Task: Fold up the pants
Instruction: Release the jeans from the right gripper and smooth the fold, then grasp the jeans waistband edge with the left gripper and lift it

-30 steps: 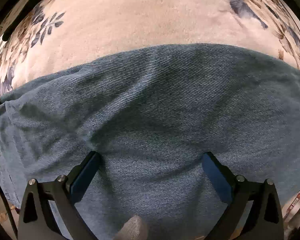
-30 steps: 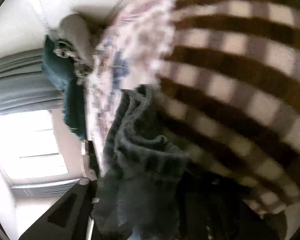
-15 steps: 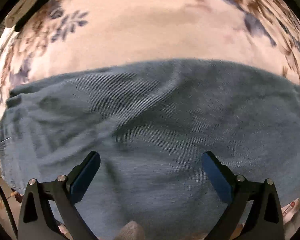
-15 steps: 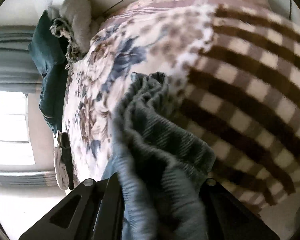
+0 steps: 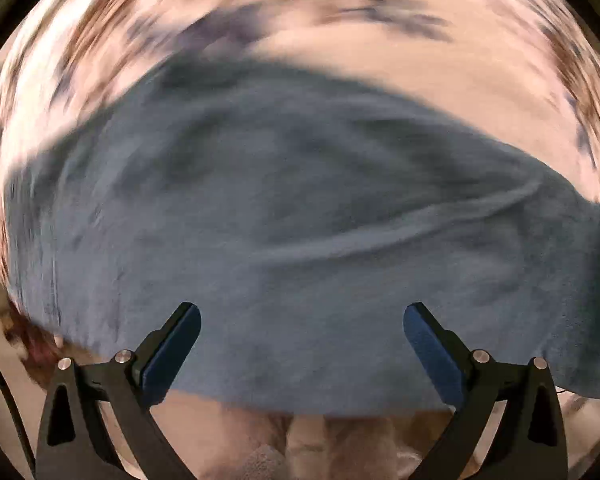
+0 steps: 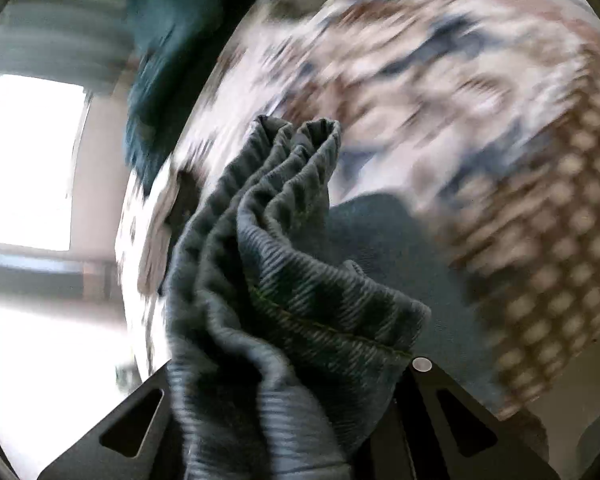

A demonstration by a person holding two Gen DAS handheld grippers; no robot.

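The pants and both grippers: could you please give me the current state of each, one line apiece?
pants: spread on the floral bedspread, one bunched end lifted off it.
left gripper: open, empty, fingers apart over the denim.
right gripper: shut on the bunched fabric, which hides its fingers.
checked blanket: lying on the bed beside the pants, blurred.

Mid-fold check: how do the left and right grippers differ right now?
The left gripper has its jaws spread wide and empty above the pants; the right gripper is shut on a bunched fold of them. The left faces flat denim on the floral blanket; the right's fingers are buried in cloth. Both views are blurred.
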